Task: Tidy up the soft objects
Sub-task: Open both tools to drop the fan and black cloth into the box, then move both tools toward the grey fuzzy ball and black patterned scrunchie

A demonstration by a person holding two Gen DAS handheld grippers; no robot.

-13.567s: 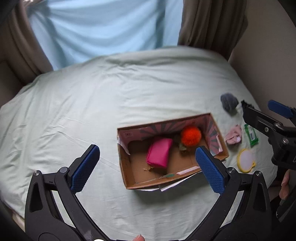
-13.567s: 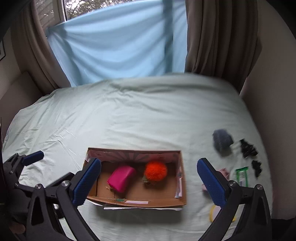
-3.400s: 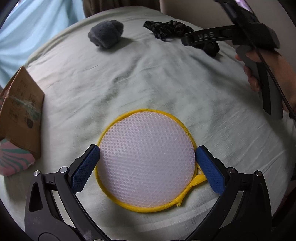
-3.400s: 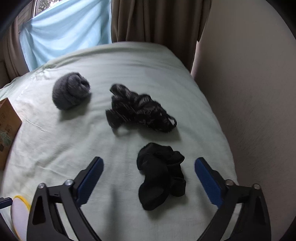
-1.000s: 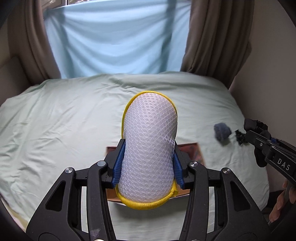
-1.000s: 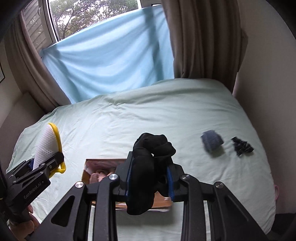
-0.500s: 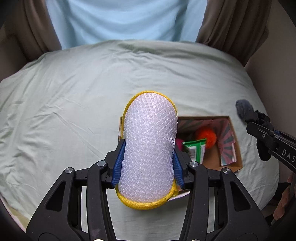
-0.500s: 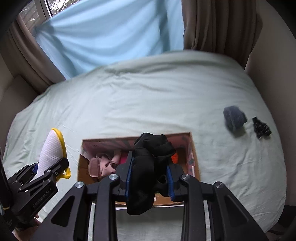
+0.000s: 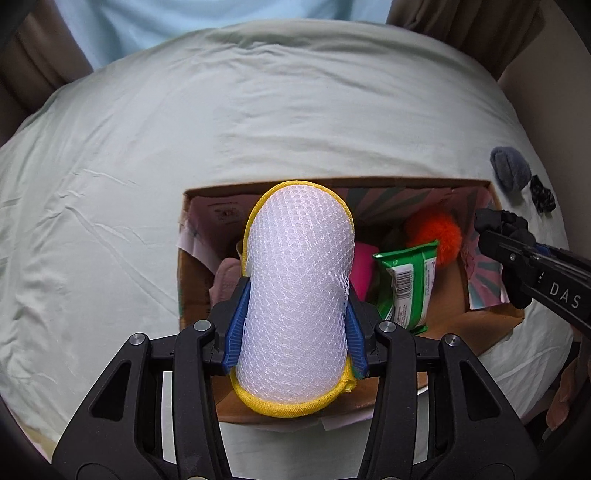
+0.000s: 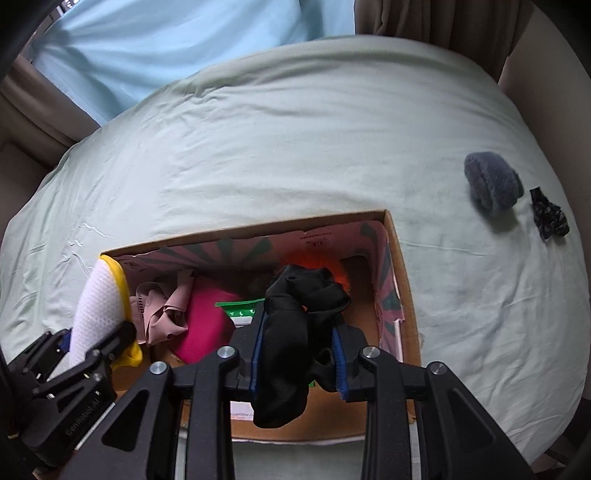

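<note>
Box (image 10: 402, 295) with pouch (image 10: 207, 325), pompom (image 9: 439, 232)

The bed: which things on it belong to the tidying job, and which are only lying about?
Job:
- cardboard box
- mesh pouch
- black sock
- grey sock ball
- black lace cloth

Lying about:
- bedsheet
- curtains
</note>
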